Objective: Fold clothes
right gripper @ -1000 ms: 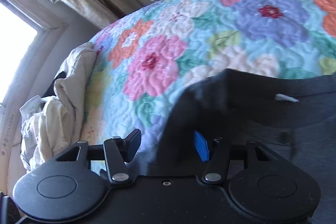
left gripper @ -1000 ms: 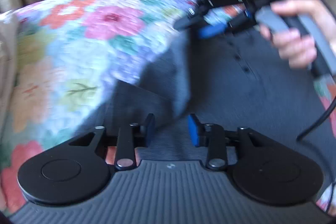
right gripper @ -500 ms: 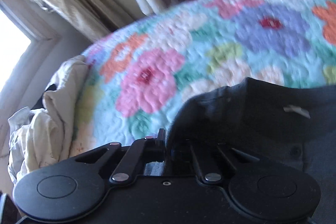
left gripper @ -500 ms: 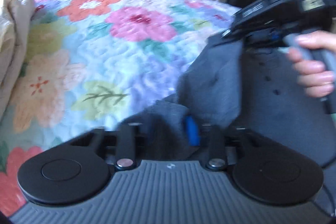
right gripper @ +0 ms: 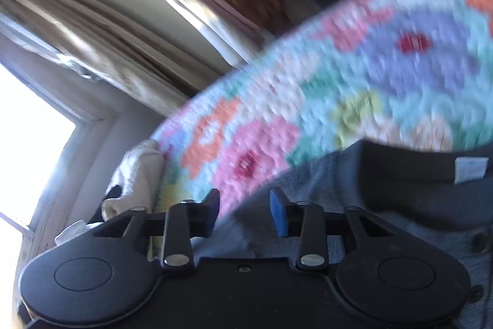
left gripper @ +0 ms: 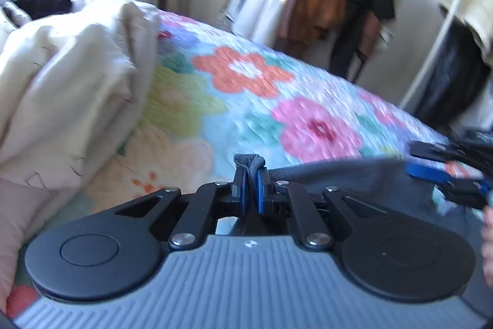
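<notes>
**One edge pinched, the other let go**

My left gripper (left gripper: 251,190) was clamped on a bunched fold of the dark grey shirt (left gripper: 354,174), its jaws closing the last bit, a tuft of fabric poking up above the pads. From that pinch the shirt ran away to my right, low across the floral quilt (left gripper: 246,100), toward my right gripper (left gripper: 446,174), which showed at the frame's edge.

In the right wrist view, my right gripper (right gripper: 245,213) stood with its jaws opening and apart; the shirt's (right gripper: 385,205) edge lay between and under them, but the pads did not press on it. The neckline with its white label (right gripper: 471,170) sat off to the right of those fingers.

I judged the shirt's long axis stretched between my two hands, so any fold hung on the left hand alone. A cream blanket (left gripper: 61,82) was heaped nearby on the left side.
</notes>
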`<state>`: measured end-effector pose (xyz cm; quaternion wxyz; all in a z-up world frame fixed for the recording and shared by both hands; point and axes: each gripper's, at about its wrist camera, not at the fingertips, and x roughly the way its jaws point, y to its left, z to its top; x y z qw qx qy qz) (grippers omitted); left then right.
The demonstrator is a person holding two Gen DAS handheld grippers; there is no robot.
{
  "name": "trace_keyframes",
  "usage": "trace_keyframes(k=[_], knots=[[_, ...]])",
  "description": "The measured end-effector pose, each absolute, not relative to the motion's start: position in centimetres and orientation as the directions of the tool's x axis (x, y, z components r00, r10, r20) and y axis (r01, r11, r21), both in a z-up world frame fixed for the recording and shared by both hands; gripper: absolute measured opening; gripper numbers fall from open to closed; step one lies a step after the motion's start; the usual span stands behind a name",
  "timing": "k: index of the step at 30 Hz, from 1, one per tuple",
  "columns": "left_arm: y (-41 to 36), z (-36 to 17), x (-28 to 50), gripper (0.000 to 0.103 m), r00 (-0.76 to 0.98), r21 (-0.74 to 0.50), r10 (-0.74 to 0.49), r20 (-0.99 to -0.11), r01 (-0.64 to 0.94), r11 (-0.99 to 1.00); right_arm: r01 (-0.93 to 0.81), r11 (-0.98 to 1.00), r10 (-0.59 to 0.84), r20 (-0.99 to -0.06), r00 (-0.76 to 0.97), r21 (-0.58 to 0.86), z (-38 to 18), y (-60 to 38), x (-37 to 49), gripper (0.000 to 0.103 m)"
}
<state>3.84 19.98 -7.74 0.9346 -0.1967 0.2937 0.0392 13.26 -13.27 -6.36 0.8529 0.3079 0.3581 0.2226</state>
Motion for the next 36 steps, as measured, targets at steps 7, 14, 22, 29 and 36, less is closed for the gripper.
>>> trace_keyframes(k=[7,14,22,29,36], knots=[[20.3,-6.3,1.8,0.025,0.829,-0.303,-0.001,-0.560,-0.203,0.931,-0.181,0.842,0.480,-0.553,0.681,0.508,-2.1,-17.6,7.0,0.057],[19.1,-7.1,-1.4,0.057,0.731,-0.312,-0.129,-0.670,-0.120,0.942,0.031,0.869,0.342,-0.645,0.683,0.494,-1.9,-27.1,-3.4,0.059],[20.6,-10.9,0.3,0.012,0.692,-0.417,-0.157,-0.704,-0.225,0.881,0.215,0.809,0.291,-0.690,0.662,0.547,-5.4,-32.9,-10.9,0.059],[19.0,-7.1,-3.3,0.010,0.709,-0.284,-0.036,-0.704,-0.234,0.930,0.313,0.863,0.079,-0.717,0.692,0.396,-4.0,-37.6,-10.2,0.060],[17.8,-9.1,-3.3,0.027,0.591,-0.106,0.095,-0.801,-0.297,0.949,0.498,0.712,0.036,-0.733,0.679,0.496,-7.5,-43.7,-8.4,0.060]])
